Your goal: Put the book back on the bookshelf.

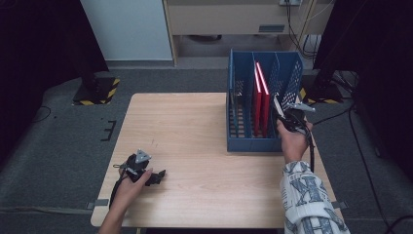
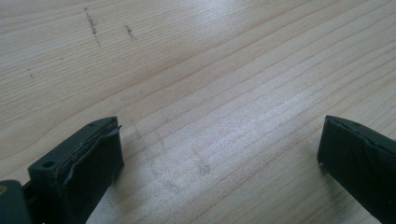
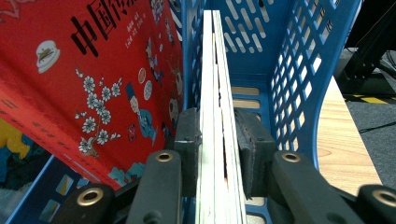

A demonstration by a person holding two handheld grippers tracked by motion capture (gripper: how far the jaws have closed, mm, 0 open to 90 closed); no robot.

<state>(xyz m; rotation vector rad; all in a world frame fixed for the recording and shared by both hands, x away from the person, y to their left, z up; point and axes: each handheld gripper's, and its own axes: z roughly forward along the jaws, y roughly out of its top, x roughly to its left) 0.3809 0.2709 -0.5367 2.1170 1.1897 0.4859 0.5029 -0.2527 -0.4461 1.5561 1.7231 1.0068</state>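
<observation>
A: Right tongs [image 3: 217, 154]?

B: Clamped on a thin white-edged book [image 3: 215, 93], edge-on betw. the pads, standing upright in the blue file rack [image 1: 243, 141], right-hand slot, approx. at its front end. Gripped by the edge prob. so it stays vertical and slides along the slot w/o snagging the perforated wall.

A: And the red book [image 3: 84, 74]?

B: Next slot over, other side of the divider, leaning a bit. Not touched.

A: Left tongs [image 2: 219, 163]?

B: Jaws wide apart, nothing betw. them. The person's left hand [image 1: 130, 187] parks them low over the bare bench [image 1: 195, 126], well apart from the rack, prob. just kept out of the way.

A: Risk?

B: Book is thin; it could tilt onto the divider if let go early.
</observation>
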